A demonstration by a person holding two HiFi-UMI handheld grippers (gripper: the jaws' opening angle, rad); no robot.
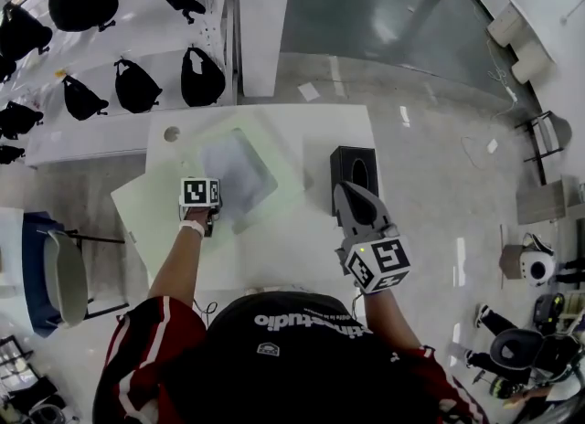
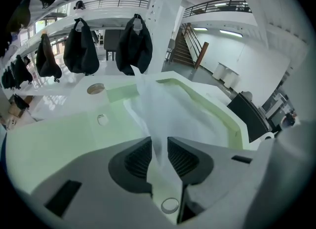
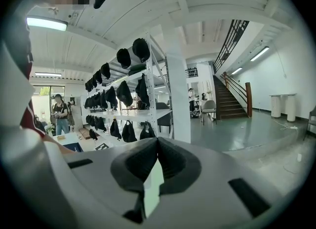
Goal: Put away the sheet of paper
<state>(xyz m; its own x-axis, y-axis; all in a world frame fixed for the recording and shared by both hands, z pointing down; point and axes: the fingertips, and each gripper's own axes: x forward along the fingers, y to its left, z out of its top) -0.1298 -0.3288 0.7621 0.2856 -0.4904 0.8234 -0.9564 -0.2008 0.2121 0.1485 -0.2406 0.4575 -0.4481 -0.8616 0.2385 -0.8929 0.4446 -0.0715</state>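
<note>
Now my left gripper [image 2: 159, 148] tilts steeply down over the tray [image 2: 233, 124], jaws slightly parted, the paper [image 2: 173, 107] loose between them and lying in the tray. My right gripper [image 3: 157, 150] hangs level at lower right of the head view, jaws clenched on nothing. From above, a cube [image 1: 199, 192] hides my left jaws.

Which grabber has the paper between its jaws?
The left gripper: the white sheet of paper stands between its parted jaws, over the green tray. The right gripper is shut with nothing between its jaws.
</note>
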